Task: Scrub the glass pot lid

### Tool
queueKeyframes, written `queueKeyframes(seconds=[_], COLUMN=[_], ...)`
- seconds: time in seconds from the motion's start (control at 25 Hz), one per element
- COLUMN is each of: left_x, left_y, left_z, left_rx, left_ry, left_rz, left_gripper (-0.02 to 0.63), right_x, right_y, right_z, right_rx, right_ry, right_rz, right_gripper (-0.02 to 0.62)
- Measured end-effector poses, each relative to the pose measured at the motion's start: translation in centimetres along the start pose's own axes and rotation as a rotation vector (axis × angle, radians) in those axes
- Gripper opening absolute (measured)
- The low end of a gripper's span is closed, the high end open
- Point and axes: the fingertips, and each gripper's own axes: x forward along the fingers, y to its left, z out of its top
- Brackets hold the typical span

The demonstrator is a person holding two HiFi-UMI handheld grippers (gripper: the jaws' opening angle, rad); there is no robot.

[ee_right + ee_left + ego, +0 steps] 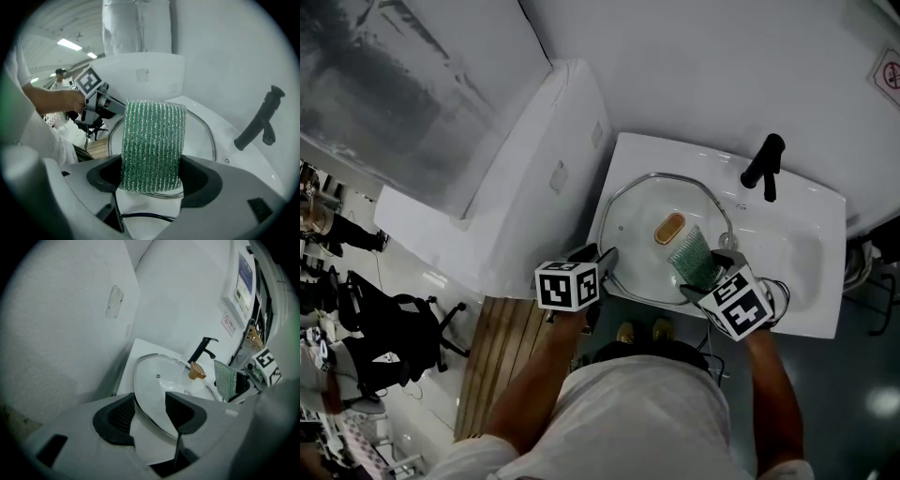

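The glass pot lid point(636, 214) with a gold knob point(669, 228) lies over the basin of the white sink point(811, 246). My left gripper point(602, 255) is at the lid's near-left edge. In the left gripper view its jaws point(150, 398) stand apart and the lid's metal rim point(143, 404) runs across the gap; the lid point(157, 383) and knob point(196, 371) lie beyond. My right gripper point(710, 274) is shut on a green scrub sponge point(694, 255), held upright over the lid's near-right part. The sponge point(152, 145) fills the right gripper view, with the lid point(200, 140) behind.
A black faucet point(764, 164) stands at the sink's back edge, just past the lid. A white boxed wall panel point(539, 178) rises left of the sink. Wooden floor boards point(502, 366) and an office chair point(403, 323) lie lower left. The person's shoes point(642, 331) show below the sink.
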Motion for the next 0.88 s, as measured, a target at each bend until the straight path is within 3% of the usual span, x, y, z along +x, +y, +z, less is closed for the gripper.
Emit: queueKeyframes(seconds=[0.24, 0.4, 0.64, 0.88], left_x=[0.1, 0.1, -0.4, -2.2], left_y=[0.0, 0.0, -0.2, -2.5], left_z=[0.0, 0.0, 0.8, 4.5], left_rx=[-0.003, -0.005, 0.044, 0.096], left_ry=[0.001, 0.006, 0.007, -0.104], left_rz=[0.001, -0.004, 0.016, -0.012], left_gripper=[0.216, 0.218, 0.222, 0.224], right_x=[-0.2, -0.3, -1.5, -4.0], right_y=[-2.5, -3.3, -3.4, -3.4], right_z=[-0.8, -1.1, 0.5, 4.4], right_rx=[0.207, 0.291, 0.310, 0.253], right_ry=[-0.087, -0.124, -0.182, -0.282], right_rz=[0.064, 0.092, 0.114, 0.095], right_gripper=[0.348, 0.348, 0.348, 0.348])
